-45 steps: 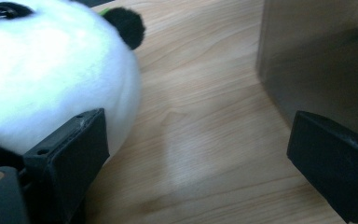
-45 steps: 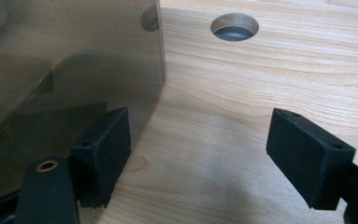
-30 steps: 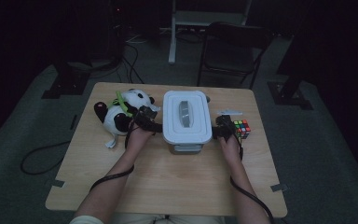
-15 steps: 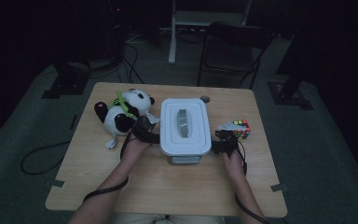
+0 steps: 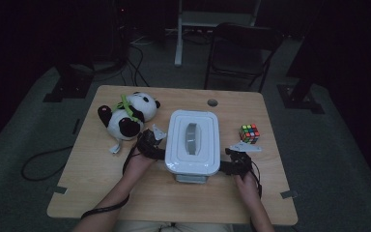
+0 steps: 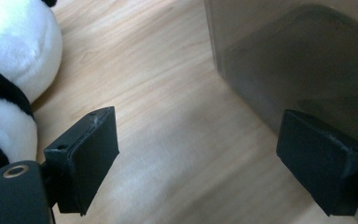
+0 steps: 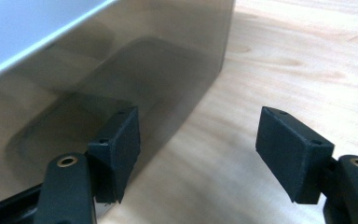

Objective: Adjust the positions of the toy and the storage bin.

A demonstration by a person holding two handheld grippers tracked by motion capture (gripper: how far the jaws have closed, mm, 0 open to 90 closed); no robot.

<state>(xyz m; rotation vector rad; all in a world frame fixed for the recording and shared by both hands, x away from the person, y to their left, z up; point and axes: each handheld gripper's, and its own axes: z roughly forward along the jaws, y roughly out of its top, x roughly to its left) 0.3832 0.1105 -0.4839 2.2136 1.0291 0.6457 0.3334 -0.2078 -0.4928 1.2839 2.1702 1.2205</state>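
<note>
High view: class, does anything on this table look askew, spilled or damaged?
Nothing stands out. The lidded container sits square on the table, the panda toy lies on its side, and the puzzle cube rests flat. No spills show.

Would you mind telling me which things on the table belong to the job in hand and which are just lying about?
In the job:
- lidded container
- left gripper, open, at its left side
- right gripper, open, at its right side

Lying about:
- panda plush
- puzzle cube
</note>
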